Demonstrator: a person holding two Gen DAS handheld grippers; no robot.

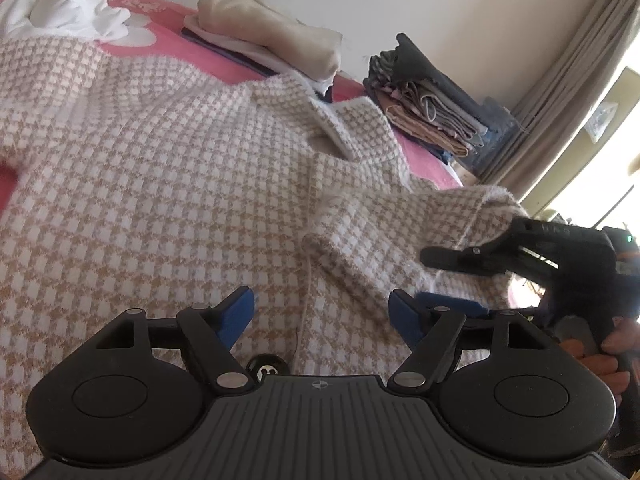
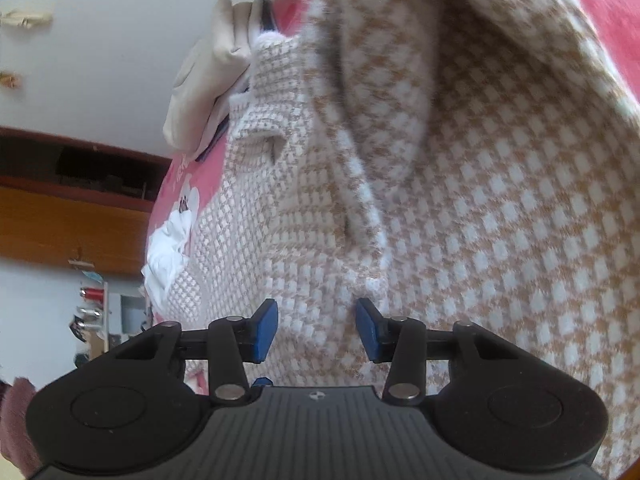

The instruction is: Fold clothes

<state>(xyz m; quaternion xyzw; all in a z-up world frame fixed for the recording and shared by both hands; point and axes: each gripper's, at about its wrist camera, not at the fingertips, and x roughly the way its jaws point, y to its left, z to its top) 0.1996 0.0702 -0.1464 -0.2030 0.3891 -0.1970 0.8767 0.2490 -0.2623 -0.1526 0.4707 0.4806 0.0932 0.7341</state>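
As I look down past my left gripper, its blue pads stand wide apart with nothing between them. The checked sweater lies flat right under them, spread over the pink bed cover. A long seam in the sweater runs straight up through the gap.

My right gripper has its jaws partly open too. The sweater fills the space between its blue pads, but the pads do not pinch it. A little white tuft of the knit sits just beside the right pad. From the left camera I see this gripper off to the right, with the sleeve end draped over its upper finger and a hand on the handle.

Farther back, the sweater's neck opening shows. Behind it lie a cream folded cloth, a crumpled white cloth, and a stack of folded clothes by the curtain.
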